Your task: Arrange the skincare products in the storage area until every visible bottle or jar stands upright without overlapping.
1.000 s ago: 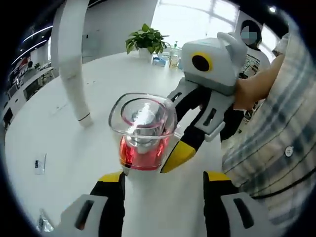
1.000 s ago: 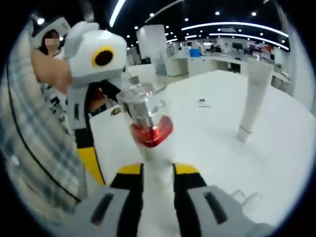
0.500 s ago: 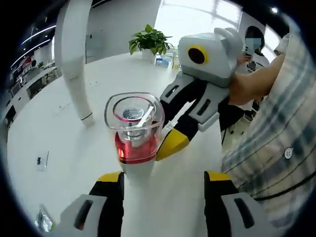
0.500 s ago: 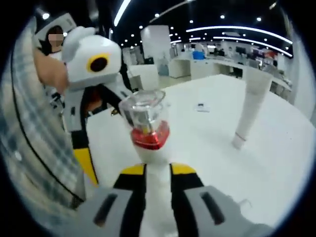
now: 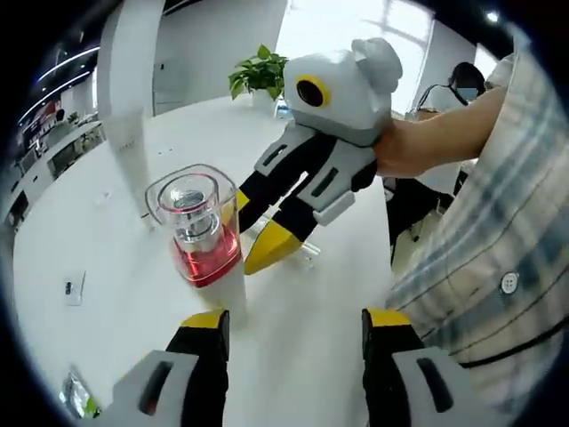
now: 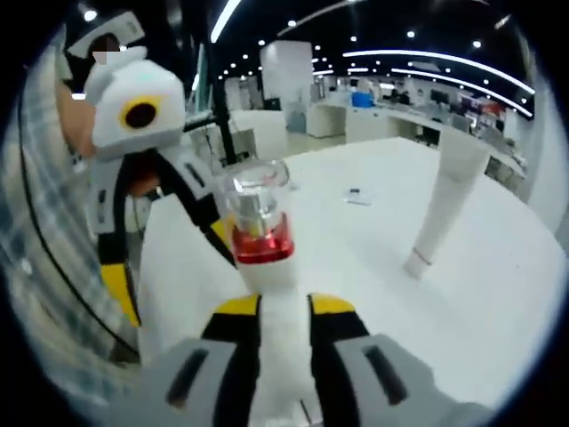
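A white bottle [image 6: 258,222] with a red collar and a clear cap lies between my right gripper's [image 6: 284,307] jaws, which are shut on its white body, cap pointing away. In the left gripper view the same bottle [image 5: 197,233] stands top-up just beyond my left jaw tip, with the right gripper [image 5: 256,229] reaching down to it from the upper right. My left gripper [image 5: 295,325] is open with nothing between its jaws. A tall white tube [image 5: 129,124] stands on its cap behind the bottle, and the tube [image 6: 444,191] shows at the right in the right gripper view.
The white table [image 5: 107,267] is round. A potted plant [image 5: 262,71] and small bottles stand at its far edge. A small flat card [image 5: 71,290] lies at the left. The person's checked sleeve [image 5: 498,231] fills the right side. The left gripper [image 6: 169,262] hangs at the left.
The right gripper has carried the bottle leftward, off the line between my left jaws and toward the left jaw. The left gripper has stayed open throughout.
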Motion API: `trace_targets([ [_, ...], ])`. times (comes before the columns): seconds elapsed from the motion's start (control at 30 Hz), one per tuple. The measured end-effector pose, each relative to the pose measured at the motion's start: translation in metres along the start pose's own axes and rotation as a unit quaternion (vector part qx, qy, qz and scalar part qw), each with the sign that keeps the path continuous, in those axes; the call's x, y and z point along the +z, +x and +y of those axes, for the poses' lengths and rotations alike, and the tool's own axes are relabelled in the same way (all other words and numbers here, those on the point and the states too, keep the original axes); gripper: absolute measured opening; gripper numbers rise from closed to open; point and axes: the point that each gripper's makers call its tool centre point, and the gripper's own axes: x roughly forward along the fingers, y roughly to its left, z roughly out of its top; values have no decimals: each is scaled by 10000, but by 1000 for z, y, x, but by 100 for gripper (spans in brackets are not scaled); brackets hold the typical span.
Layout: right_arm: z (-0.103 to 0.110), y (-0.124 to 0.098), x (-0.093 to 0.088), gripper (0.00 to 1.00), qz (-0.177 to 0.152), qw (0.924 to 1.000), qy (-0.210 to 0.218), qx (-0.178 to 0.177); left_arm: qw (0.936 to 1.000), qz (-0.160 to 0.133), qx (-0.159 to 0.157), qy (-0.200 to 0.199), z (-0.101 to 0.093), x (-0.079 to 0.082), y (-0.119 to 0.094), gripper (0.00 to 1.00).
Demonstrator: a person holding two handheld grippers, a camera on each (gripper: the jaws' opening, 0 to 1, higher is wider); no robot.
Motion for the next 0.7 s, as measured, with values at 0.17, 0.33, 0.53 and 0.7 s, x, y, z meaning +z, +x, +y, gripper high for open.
trace_targets([
  [0.17,-3,-3,2,24,-78,9994,329,85,9997,-92,151,-185,11,-4,-9,62],
  [0.33,14,-1,14,44,-414,9954,760,409,9990,-63,348,-282,29,-10,-21,62],
  [0.53,20,19,27,43,-489,9951,781,369,9983,-26,459,-351,32,-19,-31,63],
  [0.7,19,34,25,33,-406,9973,512,346,9965,-163,532,-616,28,-25,-36,63],
])
